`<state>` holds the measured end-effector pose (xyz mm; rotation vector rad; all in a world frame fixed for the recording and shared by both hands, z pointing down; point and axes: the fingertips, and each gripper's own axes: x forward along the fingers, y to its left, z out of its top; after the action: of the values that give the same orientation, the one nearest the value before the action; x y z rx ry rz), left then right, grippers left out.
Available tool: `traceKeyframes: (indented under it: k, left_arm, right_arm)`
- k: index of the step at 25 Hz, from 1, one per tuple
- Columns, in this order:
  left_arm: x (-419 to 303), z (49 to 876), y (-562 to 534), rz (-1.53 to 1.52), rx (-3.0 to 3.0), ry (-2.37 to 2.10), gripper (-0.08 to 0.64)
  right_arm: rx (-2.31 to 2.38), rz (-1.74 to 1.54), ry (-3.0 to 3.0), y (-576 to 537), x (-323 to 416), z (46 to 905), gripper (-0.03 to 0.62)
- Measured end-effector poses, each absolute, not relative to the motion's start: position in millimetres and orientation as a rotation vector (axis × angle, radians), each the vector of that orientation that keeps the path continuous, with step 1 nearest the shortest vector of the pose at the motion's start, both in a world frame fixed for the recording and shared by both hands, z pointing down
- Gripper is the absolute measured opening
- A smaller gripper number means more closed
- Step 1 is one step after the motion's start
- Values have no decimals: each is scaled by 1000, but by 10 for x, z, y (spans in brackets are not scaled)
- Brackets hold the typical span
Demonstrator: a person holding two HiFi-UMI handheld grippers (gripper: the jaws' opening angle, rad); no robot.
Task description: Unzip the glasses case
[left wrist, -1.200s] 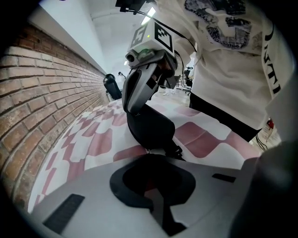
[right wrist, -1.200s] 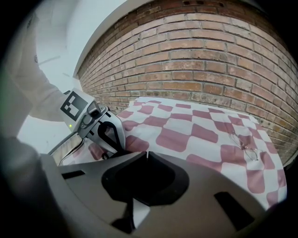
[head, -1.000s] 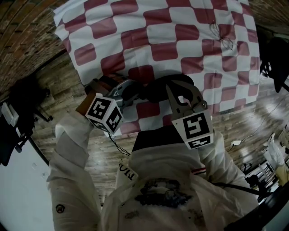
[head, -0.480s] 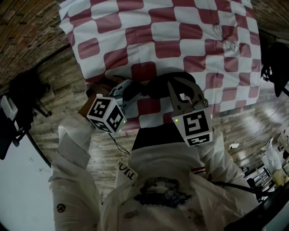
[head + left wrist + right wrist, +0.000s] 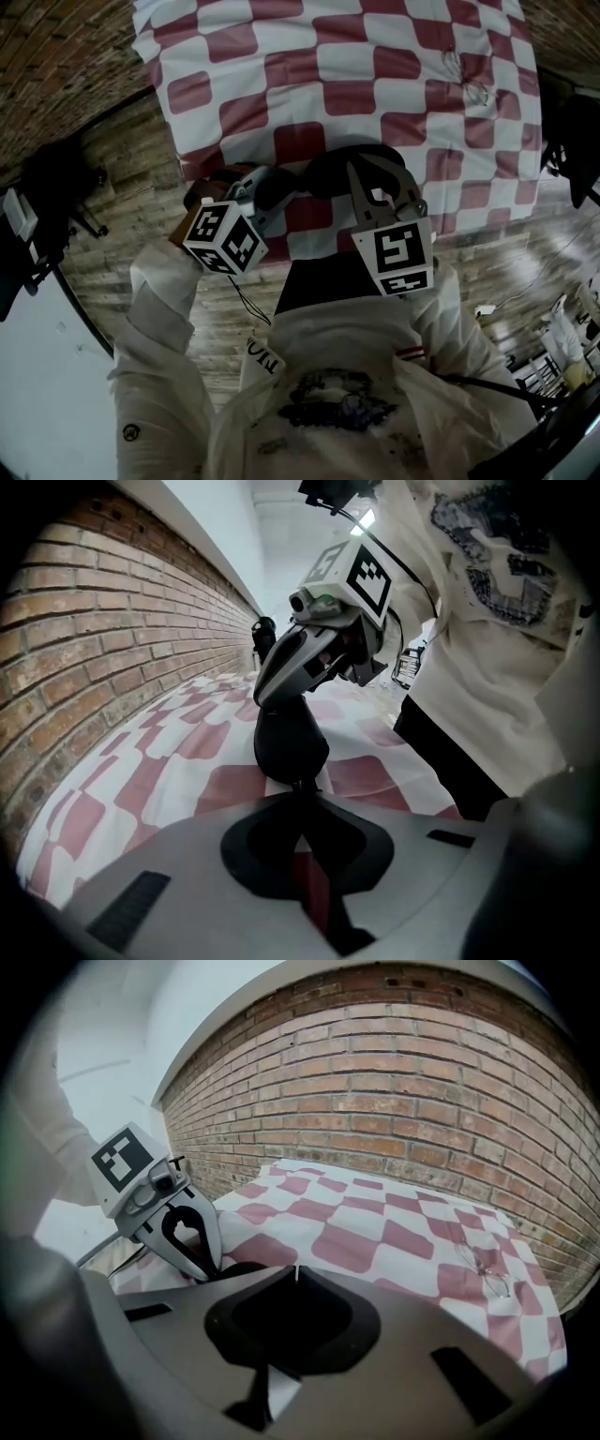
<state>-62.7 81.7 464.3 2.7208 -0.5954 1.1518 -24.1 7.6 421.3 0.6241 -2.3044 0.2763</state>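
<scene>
Table against the brick wall: a red-and-white checked cloth [image 5: 356, 56] is covering the whole tabletop and is hanging over the near edge. A pair of glasses [image 5: 466, 80] is lying on the cloth toward the right edge. A black glasses case [image 5: 323, 173] is sitting at the near edge, about mid-width, well apart from the glasses.

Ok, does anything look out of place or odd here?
Nothing is spilled or damaged. The one odd thing is that the glasses lie loose far across the cloth, well apart from the case. The right gripper clamps the case, and the left gripper pinches its end, seemingly at the zip pull.
</scene>
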Motion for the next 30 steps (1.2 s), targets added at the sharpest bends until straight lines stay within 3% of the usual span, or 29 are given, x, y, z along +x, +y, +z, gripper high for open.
traceKeyframes:
  k: [30]
  left_arm:
    - [-317,4595,965,936,2505,-945,8]
  right_arm:
    - [650,204,-2340,98,-230,4208,20]
